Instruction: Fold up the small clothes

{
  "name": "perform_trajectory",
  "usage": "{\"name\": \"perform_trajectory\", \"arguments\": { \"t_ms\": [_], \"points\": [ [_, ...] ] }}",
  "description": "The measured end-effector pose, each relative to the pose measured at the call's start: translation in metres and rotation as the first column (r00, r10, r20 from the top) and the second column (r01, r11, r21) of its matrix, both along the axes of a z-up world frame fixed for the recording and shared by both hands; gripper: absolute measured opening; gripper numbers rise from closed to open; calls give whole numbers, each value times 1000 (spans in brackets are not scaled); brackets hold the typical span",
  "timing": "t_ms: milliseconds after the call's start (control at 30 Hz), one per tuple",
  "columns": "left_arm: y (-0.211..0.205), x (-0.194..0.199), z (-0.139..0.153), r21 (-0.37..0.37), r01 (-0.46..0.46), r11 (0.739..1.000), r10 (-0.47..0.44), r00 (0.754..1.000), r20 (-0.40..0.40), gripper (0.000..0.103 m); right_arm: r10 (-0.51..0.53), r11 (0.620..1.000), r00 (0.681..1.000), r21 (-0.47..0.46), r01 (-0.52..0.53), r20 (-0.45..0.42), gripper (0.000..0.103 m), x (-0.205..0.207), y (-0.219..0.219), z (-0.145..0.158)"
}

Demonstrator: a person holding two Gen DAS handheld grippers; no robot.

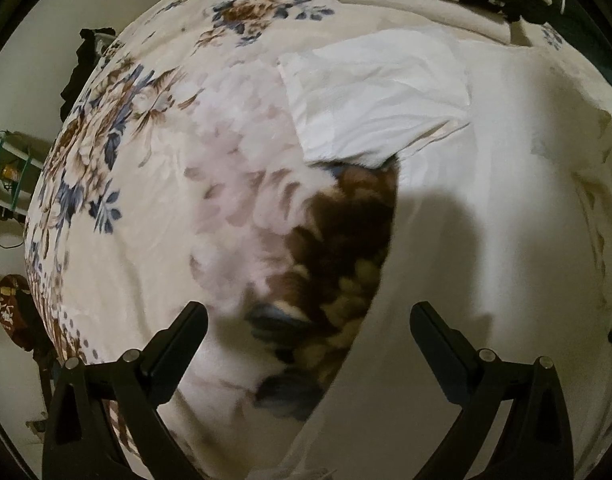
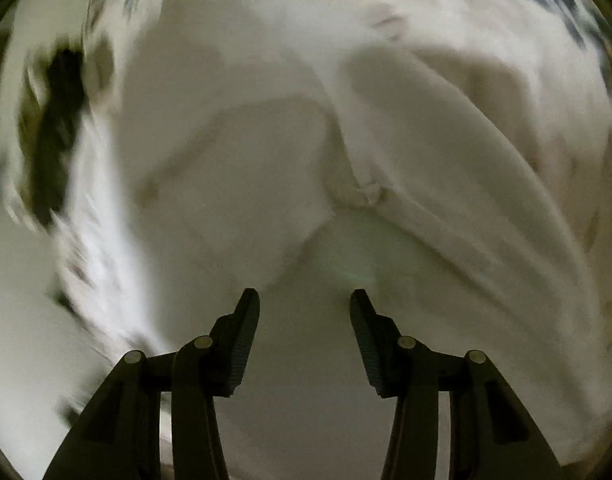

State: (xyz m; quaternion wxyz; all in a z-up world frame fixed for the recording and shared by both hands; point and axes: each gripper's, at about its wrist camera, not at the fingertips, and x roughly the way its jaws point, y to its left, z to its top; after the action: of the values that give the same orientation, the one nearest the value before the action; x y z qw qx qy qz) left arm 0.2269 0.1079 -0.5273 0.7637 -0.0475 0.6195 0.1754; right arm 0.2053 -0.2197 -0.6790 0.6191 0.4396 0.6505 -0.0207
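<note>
I am holding my left tongs (image 1: 308,316) wide open and empty above the floral fleece blanket (image 1: 117,128) on the bed. The wrinkled white cloth garment (image 1: 378,92) is lying flat ahead. My right tongs (image 2: 304,300) are hanging half-open, gripping nothing, over a blurred cream garment (image 2: 446,184).

Open floral bedspread (image 1: 145,208) lies clear along the bed's left half, giving free passage there. A folded white cloth (image 1: 378,96) and stacked folded clothes (image 1: 422,8) block the far side. A spread white garment (image 2: 446,184) covers the right.
</note>
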Motion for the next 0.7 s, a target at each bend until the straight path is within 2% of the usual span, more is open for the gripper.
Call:
{"name": "perform_trajectory", "arguments": {
  "t_ms": [67, 133, 167, 233, 300, 333, 400, 467, 533, 600, 633, 700],
  "points": [
    [-8, 11, 2, -79, 15, 997, -14, 1000, 8, 103, -57, 997, 998, 52, 56, 6, 49, 2, -6, -5],
    [-17, 31, 3, -220, 36, 975, -32, 999, 26, 103, -78, 995, 997, 57, 77, 12, 49, 2, -9, -7],
    [-22, 42, 3, -295, 53, 954, -42, 998, 43, 103, -79, 996, 997, 47, 78, 17, 49, -1, -12, -5],
    [-40, 76, 0, -460, 121, 880, -84, 991, 100, 103, -84, 996, 996, 36, 83, 28, 49, 6, 2, -5],
    [-60, 105, -5, -527, 182, 830, -135, 983, 127, 98, -102, 994, 994, 36, 101, 27, 49, 4, 5, -8],
    [-76, 124, -10, -534, 233, 813, -181, 972, 148, 86, -114, 993, 993, 39, 112, 27, 49, 1, 3, -10],
    [-97, 146, -19, -503, 307, 808, -259, 952, 164, 80, -123, 992, 992, 37, 122, 21, 49, 2, 4, -12],
    [-124, 166, -31, -463, 398, 792, -367, 916, 159, 63, -129, 991, 991, 26, 129, 21, 49, 13, 13, -13],
    [-142, 176, -38, -431, 456, 779, -434, 888, 154, 31, -123, 992, 992, 12, 122, 23, 49, 19, 11, -12],
    [-155, 176, -39, -389, 495, 777, -475, 866, 153, 14, -92, 995, 996, -27, 93, 19, 28, 20, 14, -10],
    [-154, 177, -40, -379, 497, 780, -477, 865, 154, 13, -71, 996, 997, -44, 71, 14, 9, 20, 16, -10],
    [-150, 175, -40, -381, 485, 787, -462, 873, 156, 12, -33, 994, 999, -103, 34, 7, 5, 15, 16, -5]
  ]
}}
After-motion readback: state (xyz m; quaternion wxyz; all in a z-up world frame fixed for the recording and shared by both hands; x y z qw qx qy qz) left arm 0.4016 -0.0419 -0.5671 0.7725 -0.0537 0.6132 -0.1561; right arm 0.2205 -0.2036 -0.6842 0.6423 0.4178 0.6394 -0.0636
